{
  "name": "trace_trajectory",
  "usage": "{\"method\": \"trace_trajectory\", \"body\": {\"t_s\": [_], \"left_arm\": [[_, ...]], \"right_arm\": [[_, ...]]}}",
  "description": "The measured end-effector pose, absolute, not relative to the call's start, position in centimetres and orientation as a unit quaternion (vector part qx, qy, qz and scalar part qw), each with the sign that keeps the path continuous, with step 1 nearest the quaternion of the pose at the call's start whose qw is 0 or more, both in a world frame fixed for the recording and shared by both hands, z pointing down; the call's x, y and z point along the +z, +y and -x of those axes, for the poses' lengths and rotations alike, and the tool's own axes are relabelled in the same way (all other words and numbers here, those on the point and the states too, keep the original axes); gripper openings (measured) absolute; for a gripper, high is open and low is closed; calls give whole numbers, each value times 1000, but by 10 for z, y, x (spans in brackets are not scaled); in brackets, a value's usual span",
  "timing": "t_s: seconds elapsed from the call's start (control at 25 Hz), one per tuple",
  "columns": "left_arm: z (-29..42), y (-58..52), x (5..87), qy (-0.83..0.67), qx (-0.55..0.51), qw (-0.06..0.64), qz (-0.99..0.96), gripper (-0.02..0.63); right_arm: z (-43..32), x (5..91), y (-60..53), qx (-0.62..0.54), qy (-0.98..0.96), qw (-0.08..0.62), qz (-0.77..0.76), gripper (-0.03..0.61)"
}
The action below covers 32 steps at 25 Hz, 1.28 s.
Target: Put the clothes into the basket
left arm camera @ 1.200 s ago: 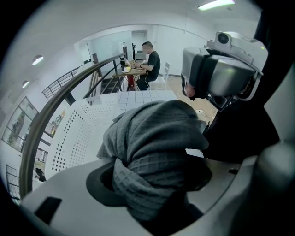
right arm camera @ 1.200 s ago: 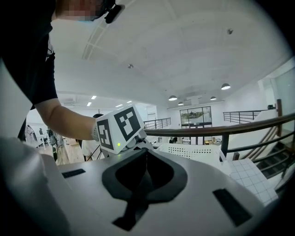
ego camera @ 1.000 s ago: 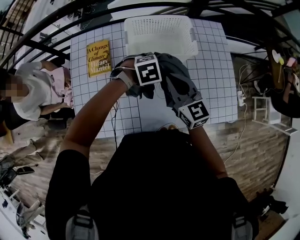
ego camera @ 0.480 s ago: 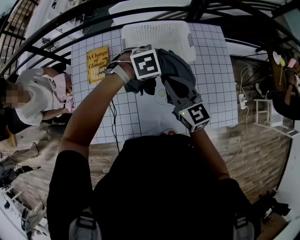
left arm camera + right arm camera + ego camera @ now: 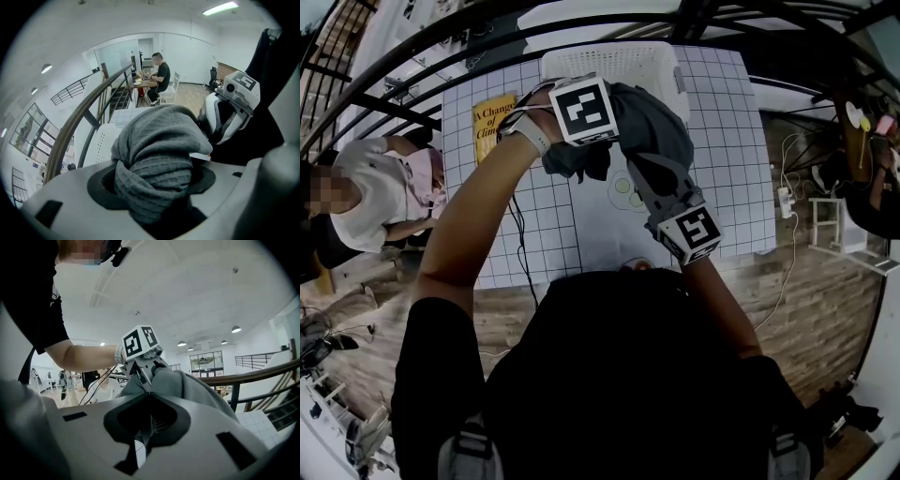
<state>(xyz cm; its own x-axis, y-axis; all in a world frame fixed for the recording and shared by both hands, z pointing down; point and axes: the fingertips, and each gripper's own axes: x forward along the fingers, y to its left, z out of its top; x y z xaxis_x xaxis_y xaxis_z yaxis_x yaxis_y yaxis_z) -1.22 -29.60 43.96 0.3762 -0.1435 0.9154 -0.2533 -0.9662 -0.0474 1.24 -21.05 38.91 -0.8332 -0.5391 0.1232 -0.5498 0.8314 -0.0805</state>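
Pinching the grey knit garment (image 5: 654,131), left gripper (image 5: 154,185) and right gripper (image 5: 144,423) hold it high. That likely helps it clear the white basket (image 5: 609,61) at the tabletop's (image 5: 727,141) far edge.

The person wears a black short-sleeved top (image 5: 628,375) and a pale wristband (image 5: 532,133) on the left wrist. The left tool (image 5: 154,187) and right tool (image 5: 147,413) have smooth grey shells, and each carries 1 white cube (image 5: 581,110) printed with black square markers.

Before me, the grid-covered table (image 5: 731,169) carried a white basket (image 5: 628,58) at its far edge and a yellow book (image 5: 486,120) at left.
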Motion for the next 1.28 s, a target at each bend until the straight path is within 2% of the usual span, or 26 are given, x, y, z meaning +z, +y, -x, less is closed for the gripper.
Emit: {"method": "trace_trajectory", "body": {"t_s": [0.52, 1.28], "left_arm": [[18, -334, 403, -156, 534, 25, -831, 311], [29, -396, 462, -157, 547, 45, -821, 313]], "right_arm": [[-14, 384, -217, 47, -956, 42, -288, 17], [-21, 399, -296, 53, -946, 42, -317, 17]]}}
